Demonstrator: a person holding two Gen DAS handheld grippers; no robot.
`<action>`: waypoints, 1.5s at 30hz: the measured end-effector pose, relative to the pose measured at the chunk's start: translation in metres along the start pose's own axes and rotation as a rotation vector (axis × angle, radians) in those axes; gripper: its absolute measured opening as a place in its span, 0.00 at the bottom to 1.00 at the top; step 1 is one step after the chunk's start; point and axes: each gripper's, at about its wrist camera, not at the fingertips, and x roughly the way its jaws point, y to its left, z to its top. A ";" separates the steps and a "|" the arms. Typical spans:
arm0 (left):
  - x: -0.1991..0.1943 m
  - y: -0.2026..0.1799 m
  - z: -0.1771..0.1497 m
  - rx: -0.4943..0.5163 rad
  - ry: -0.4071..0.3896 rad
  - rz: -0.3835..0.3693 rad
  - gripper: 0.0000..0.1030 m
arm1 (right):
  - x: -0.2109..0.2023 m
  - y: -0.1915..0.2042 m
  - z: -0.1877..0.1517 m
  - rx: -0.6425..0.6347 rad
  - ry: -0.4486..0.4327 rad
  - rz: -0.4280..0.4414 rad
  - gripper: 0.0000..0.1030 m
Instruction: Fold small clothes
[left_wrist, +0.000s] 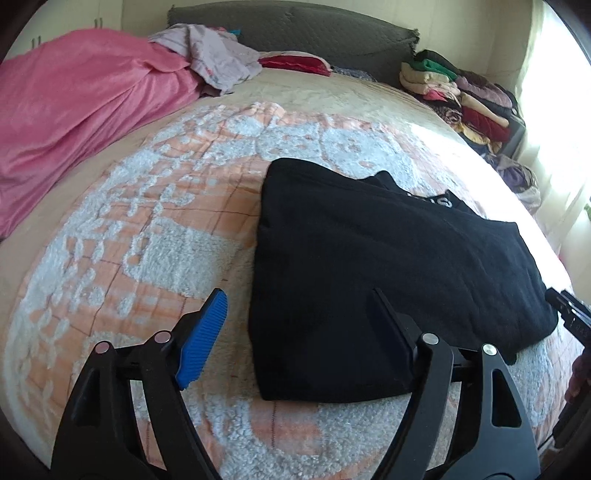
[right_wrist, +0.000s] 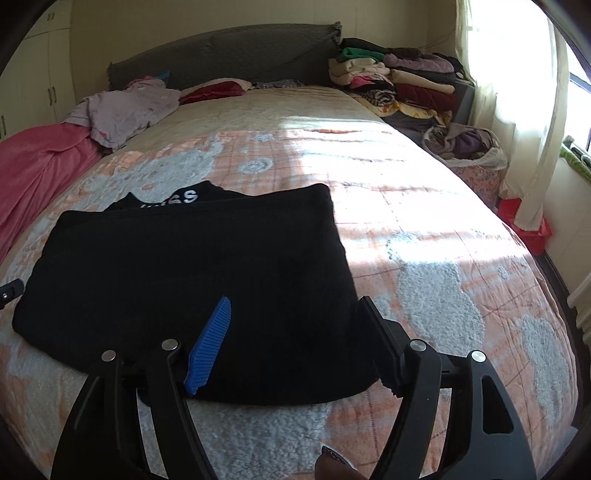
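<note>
1. Black garment (left_wrist: 388, 266) (right_wrist: 192, 273): folded flat into a rough rectangle on the bed, white lettering showing at its far edge. It lies ahead of both sets of jaws, its near edge reaching between the right pair and under the inner finger of the left pair.
2. Left gripper (left_wrist: 295, 325): jaws released, spread wide, holding nothing; blue pad (left_wrist: 203, 339) over bare blanket beside the garment's left edge.
3. Right gripper (right_wrist: 295, 339): jaws released, wide apart, empty; its blue pad (right_wrist: 210, 347) over the garment's near edge.
4. Blanket (left_wrist: 147, 229) (right_wrist: 424, 258): peach and white fleece, covering the bed beneath the garment.
5. Pink cover (left_wrist: 74, 110): heaped far left of the jaws.
6. Stack of folded clothes (right_wrist: 399, 81): far ahead, right of the headboard (right_wrist: 229, 55).
</note>
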 end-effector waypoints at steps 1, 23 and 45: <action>0.001 0.008 0.001 -0.032 0.010 -0.003 0.68 | 0.004 -0.007 -0.001 0.026 0.015 -0.005 0.67; 0.017 0.032 -0.012 -0.191 0.151 -0.256 0.10 | 0.016 -0.052 -0.011 0.230 0.068 0.228 0.18; -0.010 0.043 -0.013 -0.165 0.040 -0.110 0.41 | -0.007 -0.039 -0.016 0.173 0.009 0.011 0.46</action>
